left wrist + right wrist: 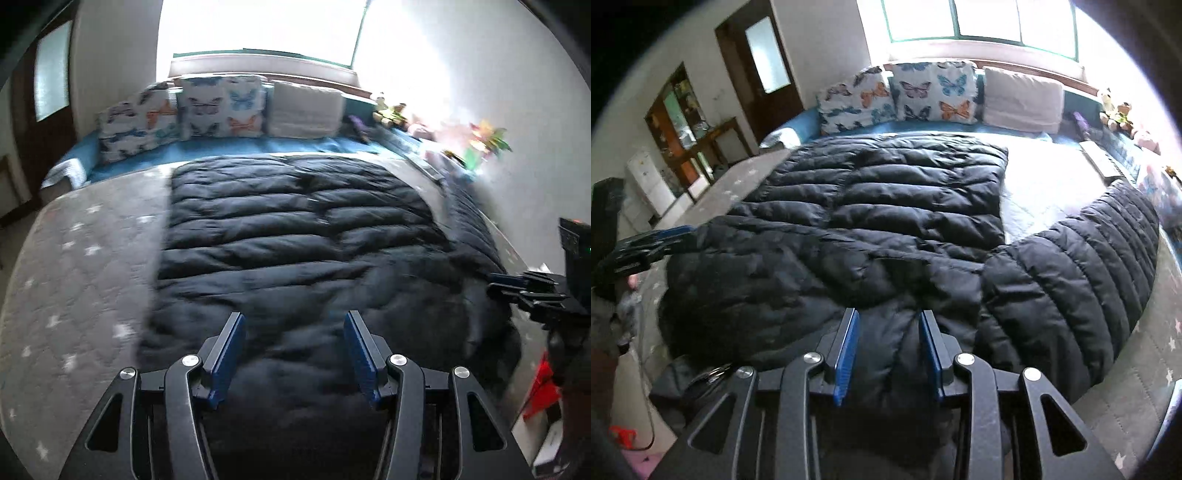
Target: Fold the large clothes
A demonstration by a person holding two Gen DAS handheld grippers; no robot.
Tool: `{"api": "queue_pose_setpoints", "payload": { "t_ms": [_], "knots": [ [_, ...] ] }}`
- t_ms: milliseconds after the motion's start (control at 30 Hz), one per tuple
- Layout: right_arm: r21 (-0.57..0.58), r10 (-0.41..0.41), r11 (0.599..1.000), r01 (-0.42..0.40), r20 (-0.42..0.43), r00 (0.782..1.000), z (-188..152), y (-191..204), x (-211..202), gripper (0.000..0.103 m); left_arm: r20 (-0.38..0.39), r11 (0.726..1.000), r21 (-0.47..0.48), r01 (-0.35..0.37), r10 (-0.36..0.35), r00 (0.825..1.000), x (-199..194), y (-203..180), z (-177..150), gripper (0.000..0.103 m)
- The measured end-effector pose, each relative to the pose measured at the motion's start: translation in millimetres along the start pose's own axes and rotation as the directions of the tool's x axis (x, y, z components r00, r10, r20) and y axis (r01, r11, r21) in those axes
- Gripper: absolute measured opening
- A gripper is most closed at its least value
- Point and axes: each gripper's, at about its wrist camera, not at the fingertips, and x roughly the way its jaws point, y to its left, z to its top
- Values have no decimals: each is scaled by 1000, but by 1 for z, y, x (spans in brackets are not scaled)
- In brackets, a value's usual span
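A large black quilted puffer jacket [295,221] lies spread on the bed, its hem toward the pillows. In the right wrist view the jacket [868,221] has one sleeve [1089,258] curving out to the right, and a bulky fold [757,266] lies over its near left part. My left gripper [293,314] hovers open over the jacket's near end, with nothing between its blue pads. My right gripper [889,312] is open just above the puffy fabric near the collar end, and its pads do not press on it. Each gripper shows at the edge of the other's view: the right gripper [524,284] and the left gripper [653,240].
The bed has a grey star-patterned quilt [74,277] and a blue sheet. Butterfly pillows [923,96] and a white pillow [1023,99] line the far side under a bright window. Soft toys [1115,110] sit at the far right. A door, a cabinet [683,129] and a red stool [622,435] stand to the left.
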Motion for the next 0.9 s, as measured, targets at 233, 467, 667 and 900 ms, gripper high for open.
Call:
{"api": "queue_pose_setpoints", "payload": {
  "t_ms": [233, 467, 667, 900],
  "knots": [
    [49, 31, 998, -29, -41, 999, -20, -15, 23, 37, -100, 995, 91, 50, -41, 994, 46, -53, -8, 57],
    [54, 6, 999, -4, -33, 999, -14, -30, 20, 37, -141, 987, 139, 74, -54, 989, 65, -84, -11, 58],
    [93, 83, 992, -84, 18, 996, -11, -52, 3, 37, -180, 981, 172, 85, -54, 982, 72, -103, -5, 57],
    [294, -63, 956, 25, 119, 991, 7, -150, -36, 47, -215, 969, 210, 131, -85, 973, 90, -135, 10, 57]
  ]
}}
